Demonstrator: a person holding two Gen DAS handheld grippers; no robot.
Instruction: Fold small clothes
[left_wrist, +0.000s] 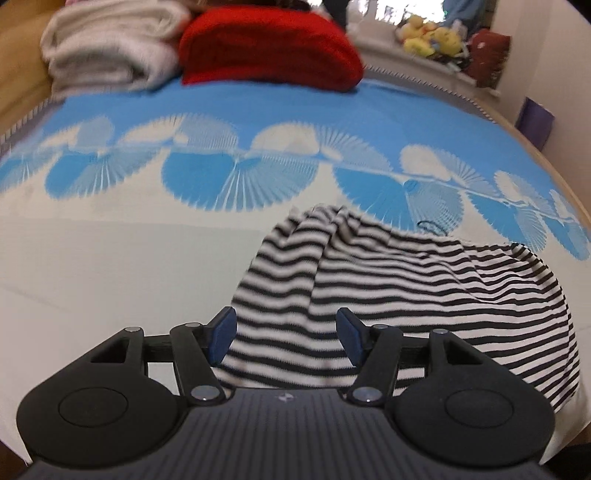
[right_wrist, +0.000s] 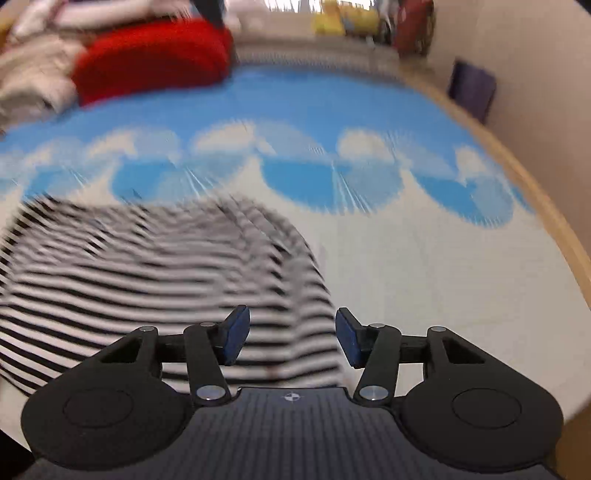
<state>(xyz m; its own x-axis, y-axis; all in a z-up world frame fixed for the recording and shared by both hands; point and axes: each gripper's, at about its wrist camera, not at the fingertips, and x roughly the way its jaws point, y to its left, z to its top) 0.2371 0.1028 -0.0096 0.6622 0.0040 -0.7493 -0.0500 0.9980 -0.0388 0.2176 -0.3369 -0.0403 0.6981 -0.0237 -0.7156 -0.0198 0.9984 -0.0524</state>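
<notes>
While blurred, both grippers' jaws apart, seemingly clear of striped garment (left_wrist: 388, 280)

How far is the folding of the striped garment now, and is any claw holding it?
Done: the striped garment lies doubled over in a loose bundle on the blue and white cover. In hand: nothing; the left claw and right claw are both open above its near edge. Left: it looks rumpled, so probably more folding and smoothing.
</notes>
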